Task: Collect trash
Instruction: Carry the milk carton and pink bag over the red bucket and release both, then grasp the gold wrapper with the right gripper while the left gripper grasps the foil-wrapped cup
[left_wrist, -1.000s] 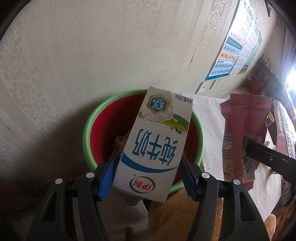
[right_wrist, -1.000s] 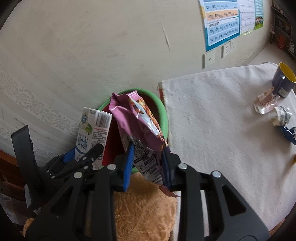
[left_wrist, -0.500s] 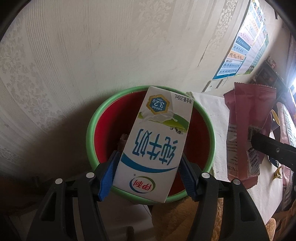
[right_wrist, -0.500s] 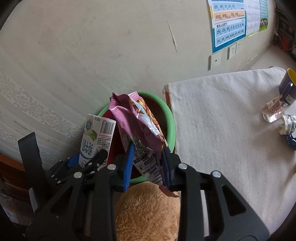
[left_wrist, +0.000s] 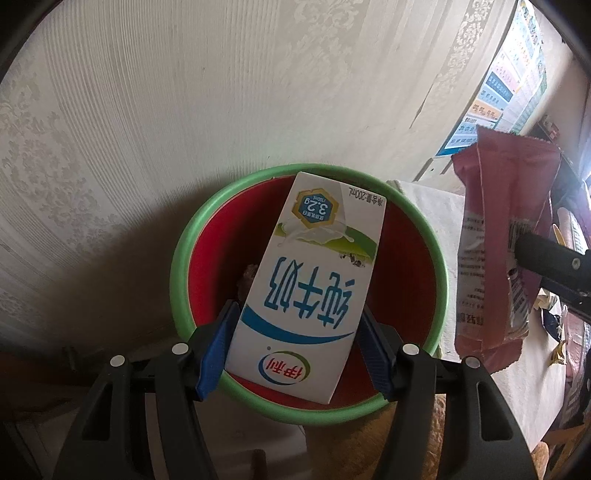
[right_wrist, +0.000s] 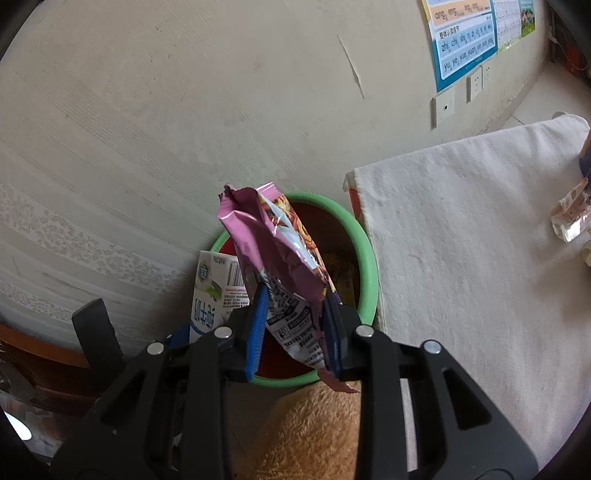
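My left hand-held gripper (left_wrist: 295, 343) is clamped on the milk carton (left_wrist: 310, 291), blue pads pressing both its sides, print upside down from my view. Carton hangs right over the mouth of the bin (left_wrist: 192, 236), red inside with a green rim, standing against the patterned wall (left_wrist: 184, 92). Some brownish stuff lies at the bin's bottom, can't tell what. My right hand-held gripper (right_wrist: 295, 325) is closed on the pink snack wrapper (right_wrist: 273, 251), pads pinching its lower printed part, crumpled top sticking up. Wrapper is over the bin (right_wrist: 365, 258) too, nearer the rim on the bench side. In the right wrist view the carton (right_wrist: 214, 291) shows to the left of the wrapper, just beside it; touching or not, can't tell. In the left wrist view the wrapper (left_wrist: 495, 236) is off to the right of the bin, in the black finger of the other gripper. Bench (right_wrist: 461, 240) with a white cloth sits just beside the bin, a clear wrapper (right_wrist: 570, 218) near its far edge. Poster (right_wrist: 465, 40) on the wall above. Tan fuzzy fabric (right_wrist: 314, 432) below the grippers.
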